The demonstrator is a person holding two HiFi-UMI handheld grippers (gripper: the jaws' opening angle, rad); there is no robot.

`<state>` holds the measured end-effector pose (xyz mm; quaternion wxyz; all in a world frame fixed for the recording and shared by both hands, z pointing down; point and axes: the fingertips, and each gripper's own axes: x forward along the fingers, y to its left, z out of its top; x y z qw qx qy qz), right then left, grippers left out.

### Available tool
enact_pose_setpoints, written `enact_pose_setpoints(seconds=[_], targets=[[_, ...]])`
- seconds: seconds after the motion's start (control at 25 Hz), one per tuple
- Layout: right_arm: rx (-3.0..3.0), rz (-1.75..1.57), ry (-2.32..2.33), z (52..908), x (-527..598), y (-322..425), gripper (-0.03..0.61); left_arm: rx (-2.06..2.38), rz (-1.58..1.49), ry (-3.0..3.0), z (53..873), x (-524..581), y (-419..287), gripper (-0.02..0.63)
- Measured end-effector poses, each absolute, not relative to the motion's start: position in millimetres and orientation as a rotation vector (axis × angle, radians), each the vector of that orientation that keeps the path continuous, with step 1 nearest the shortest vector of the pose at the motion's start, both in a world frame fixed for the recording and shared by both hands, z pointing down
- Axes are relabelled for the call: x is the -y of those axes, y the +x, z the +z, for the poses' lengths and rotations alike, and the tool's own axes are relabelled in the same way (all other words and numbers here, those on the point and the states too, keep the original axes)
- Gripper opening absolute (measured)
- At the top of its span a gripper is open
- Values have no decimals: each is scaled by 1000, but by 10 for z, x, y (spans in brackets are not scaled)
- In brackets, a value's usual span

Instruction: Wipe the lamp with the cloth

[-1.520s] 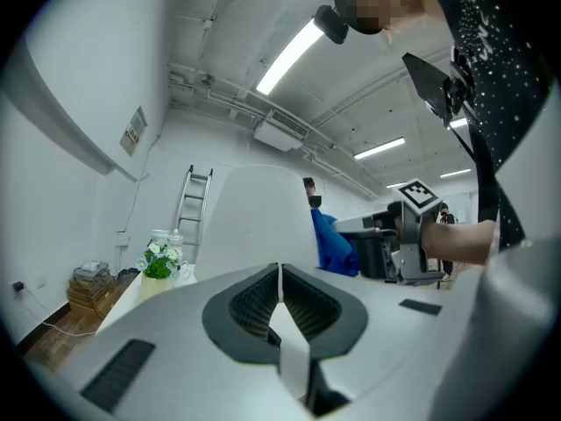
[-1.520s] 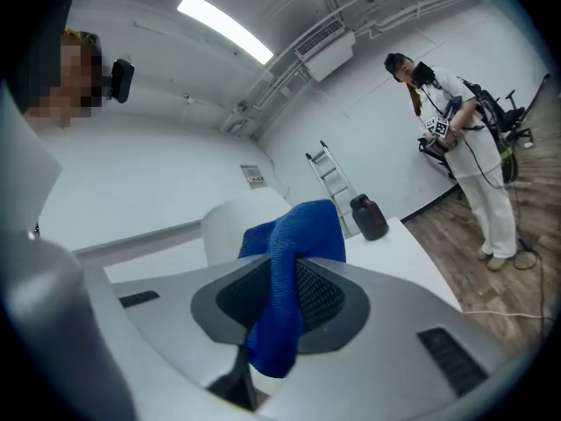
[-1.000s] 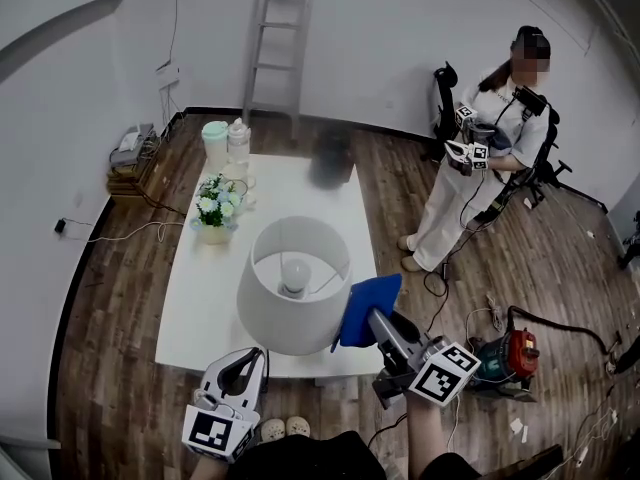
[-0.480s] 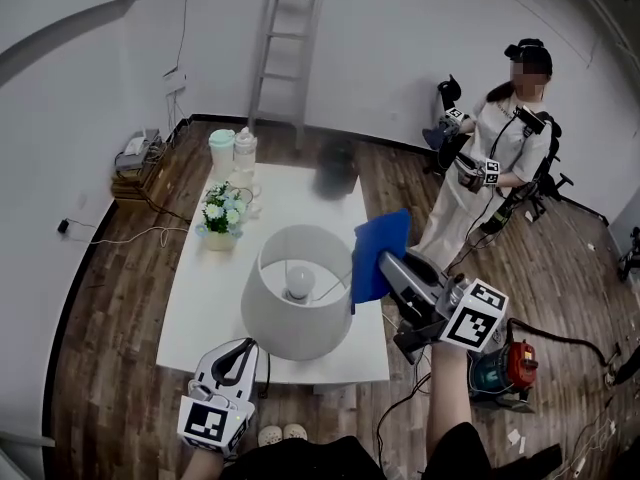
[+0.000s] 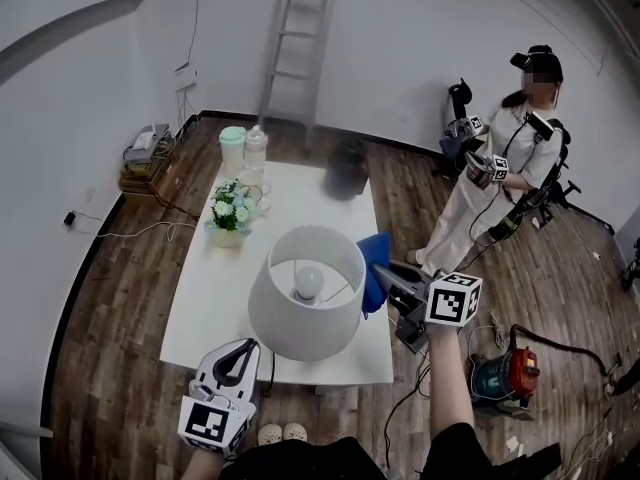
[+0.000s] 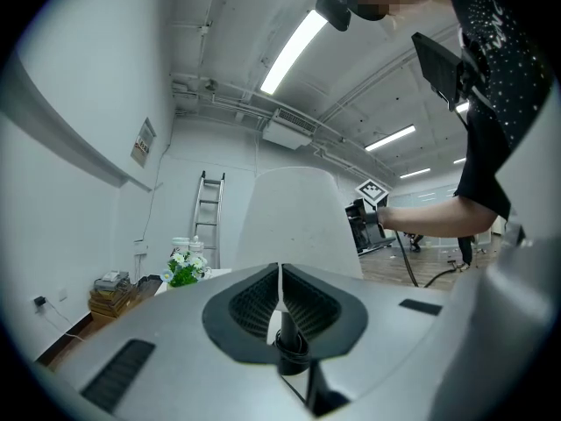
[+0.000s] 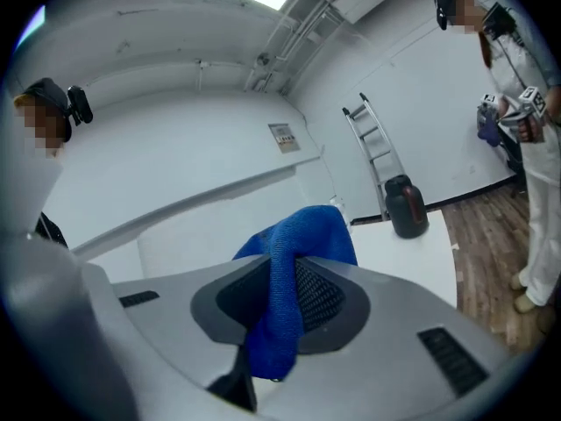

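Wiping looks under way: the right gripper [image 5: 385, 278] has its fingers pinching the blue cloth [image 5: 377, 253] at the 3 o'clock side of the lamp [image 5: 305, 298], mid-table [image 5: 215, 298]. The left gripper [image 5: 232, 358] has its fingers pressed together on nothing (idle at 7 o'clock). The next move, I'd judge, calls for sweeping round the shade.

No words, brands or numbers can be read. A small notice [image 6: 143, 141] hangs on the white wall [image 6: 79, 103], its print too small to make out. The marker cubes [image 5: 453, 299] on the left hand-held gripper [image 5: 242, 350] and right hand-held gripper [image 5: 380, 272] bear only black-and-white square patterns.
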<state>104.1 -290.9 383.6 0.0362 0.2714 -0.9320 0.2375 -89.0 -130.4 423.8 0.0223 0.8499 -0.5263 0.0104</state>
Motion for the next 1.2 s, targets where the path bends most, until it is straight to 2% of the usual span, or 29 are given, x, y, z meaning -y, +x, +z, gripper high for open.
enact_pose_setpoints(seconds=[0.16,0.32,0.64,0.76,0.92,1.2], targets=[[2733,707,758,4275,2984,1064,78,1645,54,2633,4284,1297,-910,18],[2726,744,664,4316,3027,1081,78,1653,37,2618,4261,1335,-901,18],[3024,668,258,3052,3113,711,78,1690,18,2618,4173,1478,-946,18],[3022,620,90,2825,3152,534,78,1733,40,2603,4097,1534,-996,18],[2943,595,-71,2885,3231,307,78,1766,49,2600,4043,1600,-1066,18],[2796,805,-128,3449,3453,121,78,1794,70,2569,4108,1618,-1125,18]])
